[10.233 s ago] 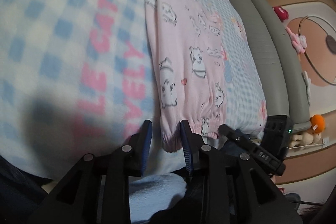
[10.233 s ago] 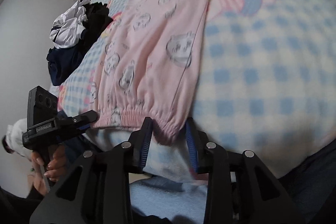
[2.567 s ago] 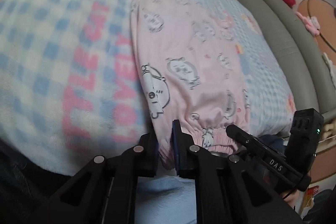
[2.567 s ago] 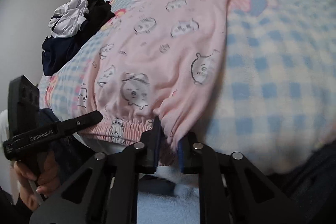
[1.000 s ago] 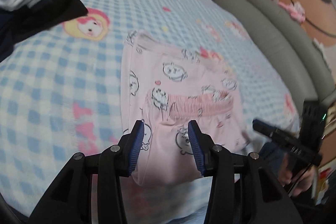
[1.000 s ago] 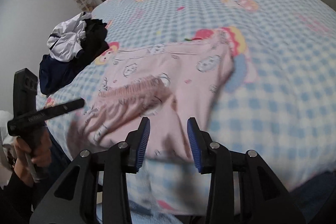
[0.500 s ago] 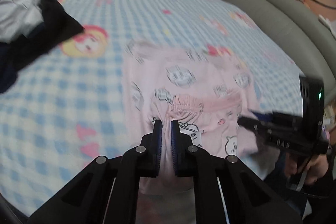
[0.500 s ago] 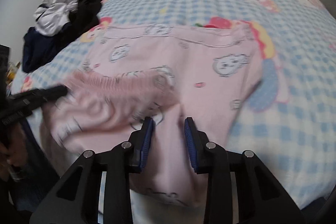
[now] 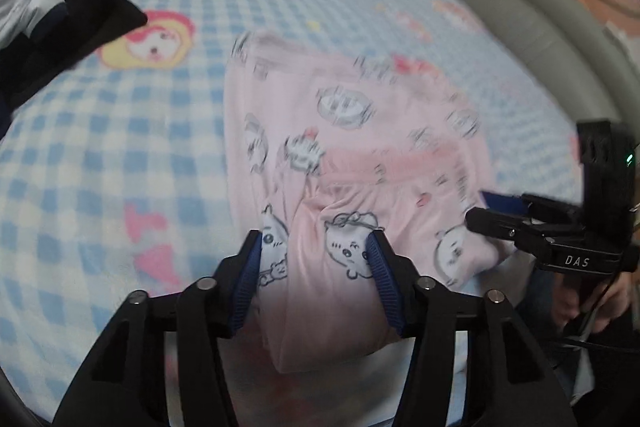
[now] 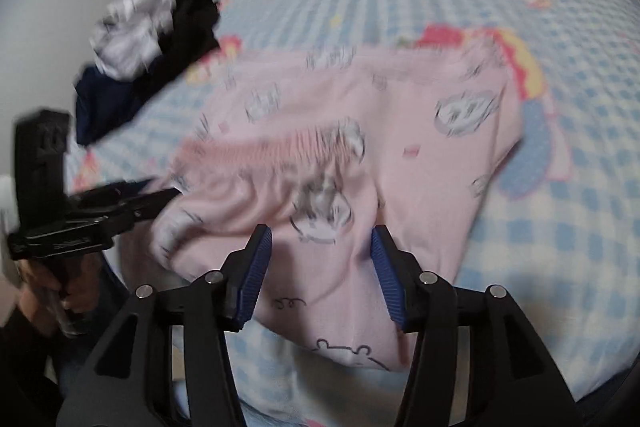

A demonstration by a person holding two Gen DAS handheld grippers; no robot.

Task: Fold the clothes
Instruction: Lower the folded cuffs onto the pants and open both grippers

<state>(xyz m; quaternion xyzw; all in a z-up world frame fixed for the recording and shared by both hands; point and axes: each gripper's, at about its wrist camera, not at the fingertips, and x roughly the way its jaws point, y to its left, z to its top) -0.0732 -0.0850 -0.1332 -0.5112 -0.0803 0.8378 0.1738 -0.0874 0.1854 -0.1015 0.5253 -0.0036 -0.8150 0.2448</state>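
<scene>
Pink pyjama trousers [image 9: 360,131] printed with cartoon animals lie folded on the checked bed blanket [image 9: 100,147], their gathered waistband [image 9: 392,167] turned over onto the legs. My left gripper [image 9: 316,259] hovers over the near left part of the fold; its jaws are opening and the pads stand apart from the cloth below. In the right wrist view the trousers [image 10: 400,131] fill the middle, and my right gripper [image 10: 320,251] hangs over their near edge, jaws opening, pressing nothing. Each gripper shows in the other's view: the right gripper [image 9: 484,209] and the left gripper [image 10: 172,195].
A heap of dark and white clothes [image 9: 40,7] [image 10: 152,47] lies on the bed to the far left. A grey padded bed frame [image 9: 520,7] runs along the right side. A person's hands [image 9: 592,303] [image 10: 60,287] hold the gripper handles at the bed's near edge.
The waistband end, once gripped at the near edge, now lies folded over onto the legs. Both grippers narrowed half a second ago and have since spread apart, and they sit lower over the cloth.
</scene>
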